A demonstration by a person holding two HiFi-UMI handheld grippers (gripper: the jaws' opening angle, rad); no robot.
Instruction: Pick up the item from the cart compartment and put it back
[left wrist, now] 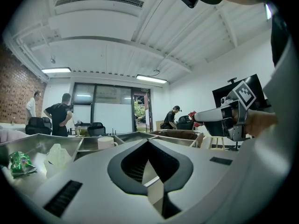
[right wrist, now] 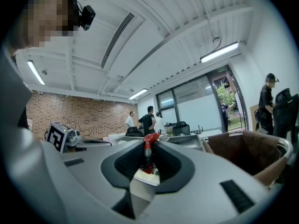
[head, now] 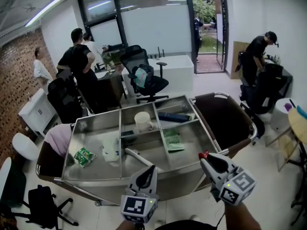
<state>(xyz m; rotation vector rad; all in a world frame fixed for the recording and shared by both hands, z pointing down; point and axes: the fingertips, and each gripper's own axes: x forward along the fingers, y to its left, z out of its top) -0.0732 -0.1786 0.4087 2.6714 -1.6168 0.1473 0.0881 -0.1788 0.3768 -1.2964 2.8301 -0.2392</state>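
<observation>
In a bright office with a brick wall (head: pixel 14 75) at the upper left, people (head: pixel 77 61) are standing among desks. A steel cart (head: pixel 192 145) is filling the middle of the head view, its compartments holding a mug (head: pixel 142 121), a green packet (head: pixel 84 156) and other small goods. At the lower right, just off the cart's near rim, the right tool (head: pixel 205 156) is clamping a small red item (right wrist: pixel 148 149). It looks like a thin wrapper: light, limp and probably slippery, best pinched well in from its edge. At lower centre, the left tool (head: pixel 151 169) is hovering with its jaws together, holding nothing.
</observation>
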